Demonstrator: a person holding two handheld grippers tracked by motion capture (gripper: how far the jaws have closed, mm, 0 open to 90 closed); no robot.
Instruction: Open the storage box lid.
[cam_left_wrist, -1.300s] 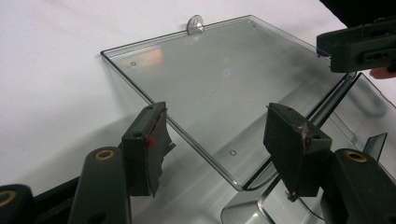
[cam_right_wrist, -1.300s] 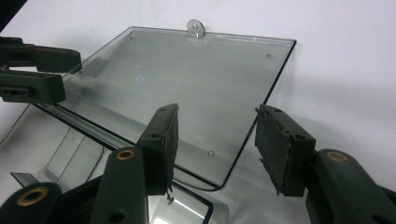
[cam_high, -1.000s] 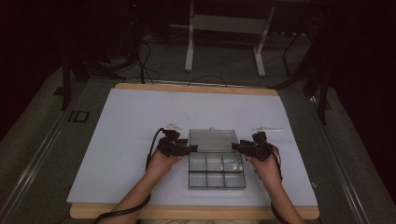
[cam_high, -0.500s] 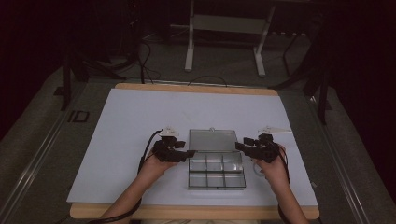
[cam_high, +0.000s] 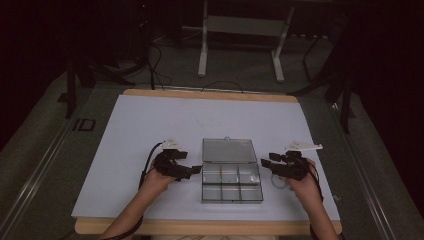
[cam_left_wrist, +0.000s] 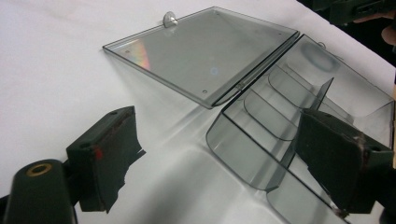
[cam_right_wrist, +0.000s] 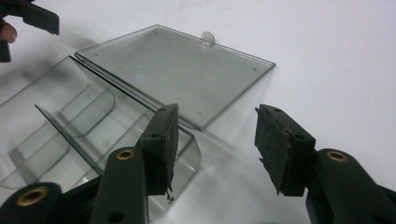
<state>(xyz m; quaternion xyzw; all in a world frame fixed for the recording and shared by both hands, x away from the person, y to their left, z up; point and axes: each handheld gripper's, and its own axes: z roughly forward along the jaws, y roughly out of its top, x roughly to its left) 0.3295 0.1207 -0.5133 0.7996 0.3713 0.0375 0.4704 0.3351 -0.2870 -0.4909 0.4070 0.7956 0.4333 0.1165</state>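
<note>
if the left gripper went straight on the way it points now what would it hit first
Most likely the clear compartment box: the left gripper, jaws open, points at its near side wall, with nothing between. The open lid lies farther off to one side. Depth is hard to judge.

Both hand-held grippers draw back from the clear compartment box (cam_high: 231, 170): the left hand-held gripper (cam_high: 196, 170), its jaws just opening and empty, now sits off the box's left edge, while the right hand-held gripper (cam_high: 265, 163) clears its right edge.
</note>
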